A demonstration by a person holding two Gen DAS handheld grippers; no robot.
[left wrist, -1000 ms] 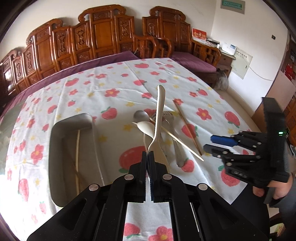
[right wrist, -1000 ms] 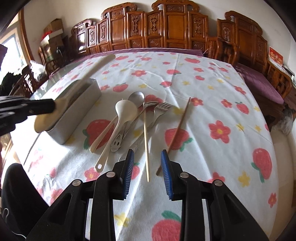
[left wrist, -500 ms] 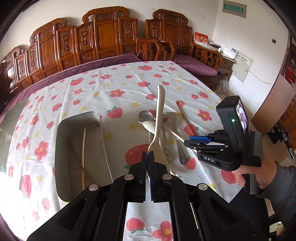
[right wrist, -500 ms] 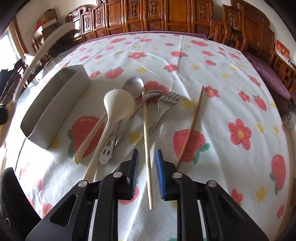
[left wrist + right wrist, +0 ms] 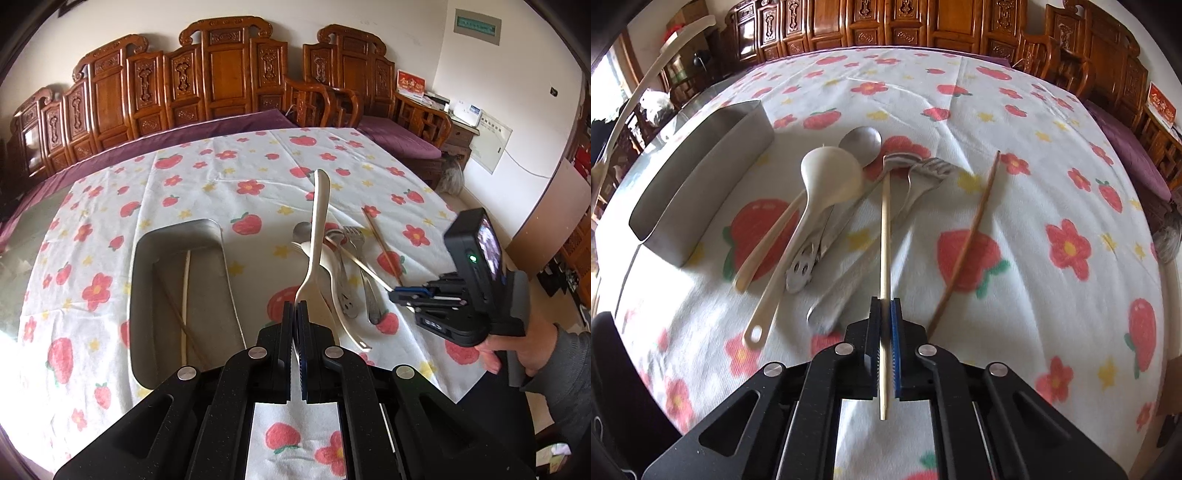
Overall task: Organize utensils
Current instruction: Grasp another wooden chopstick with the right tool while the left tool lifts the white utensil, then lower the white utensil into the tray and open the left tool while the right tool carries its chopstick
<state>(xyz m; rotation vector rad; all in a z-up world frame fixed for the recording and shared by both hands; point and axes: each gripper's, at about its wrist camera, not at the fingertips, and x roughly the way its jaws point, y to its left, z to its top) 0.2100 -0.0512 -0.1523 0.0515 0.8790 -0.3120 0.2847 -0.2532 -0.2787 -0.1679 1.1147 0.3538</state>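
My left gripper [image 5: 295,308] is shut on a cream plastic spoon [image 5: 317,236], held by its bowl, handle pointing up and away, just right of the metal tray [image 5: 177,236]. The tray holds a pale chopstick [image 5: 186,291] and a thin dark one. My right gripper [image 5: 885,306] is shut on a light wooden chopstick [image 5: 884,236] lying across the utensil pile. The pile holds a cream spoon [image 5: 827,177], a metal spoon [image 5: 860,142], two forks [image 5: 927,171] and a dark chopstick [image 5: 971,229]. The right gripper also shows in the left wrist view [image 5: 400,295].
The table wears a white cloth with strawberries and flowers [image 5: 1067,247]. Carved wooden chairs [image 5: 221,74] line the far side. The metal tray [image 5: 701,177] stands left of the pile in the right wrist view. The table's edge is close on the right [image 5: 461,373].
My right gripper has come down over the light chopstick and closed on it. My left gripper has kept the cream spoon and drifted slightly beside the tray.
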